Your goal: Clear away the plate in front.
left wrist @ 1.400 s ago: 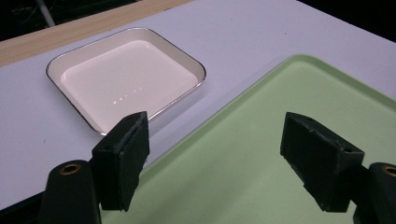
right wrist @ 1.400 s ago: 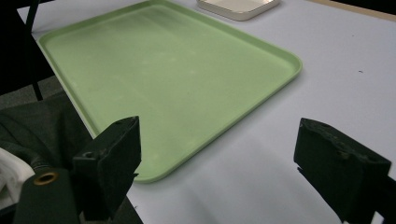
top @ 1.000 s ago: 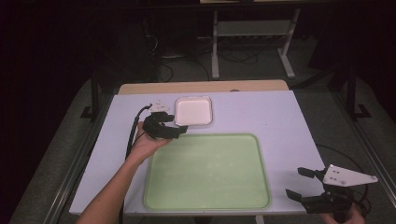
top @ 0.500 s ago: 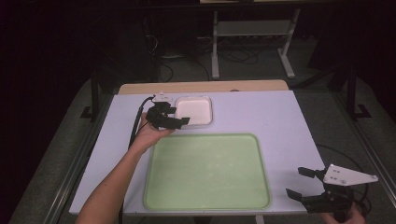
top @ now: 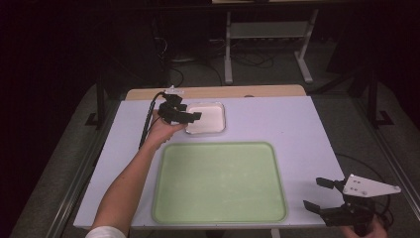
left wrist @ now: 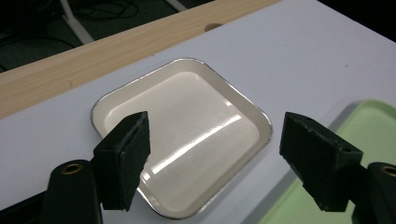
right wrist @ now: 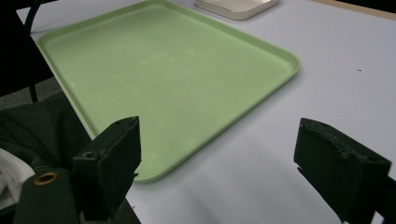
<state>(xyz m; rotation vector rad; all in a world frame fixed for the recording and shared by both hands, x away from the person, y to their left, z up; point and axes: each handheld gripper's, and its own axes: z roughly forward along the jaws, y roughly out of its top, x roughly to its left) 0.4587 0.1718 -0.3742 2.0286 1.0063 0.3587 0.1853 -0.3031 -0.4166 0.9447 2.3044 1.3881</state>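
Left gripper (top: 190, 118): mine, jaws spread wide and holding nothing, hovering at the left rim of the white dish (top: 208, 118). A second ago it hung nearer me, off the dish's near-left corner; it has since travelled forward and now sits against the rim.
Left gripper view: the white dish (left wrist: 184, 135) lies between my two black pads (left wrist: 128, 158), one over its left part and one past its right edge, neither visibly touching it.
White dish: empty, glossy, flat on the table (top: 277, 119), just beyond the far-left corner of the green tray (top: 220, 182) and apart from it.
Meaning: I judge the approach nearly done; lowering and closing on the rim come next.
Green tray: empty, just nearer me than the dish.
Right gripper (top: 327, 196): also wide and empty, unmoved over that second, well away from the dish, off the tray's near-right corner.
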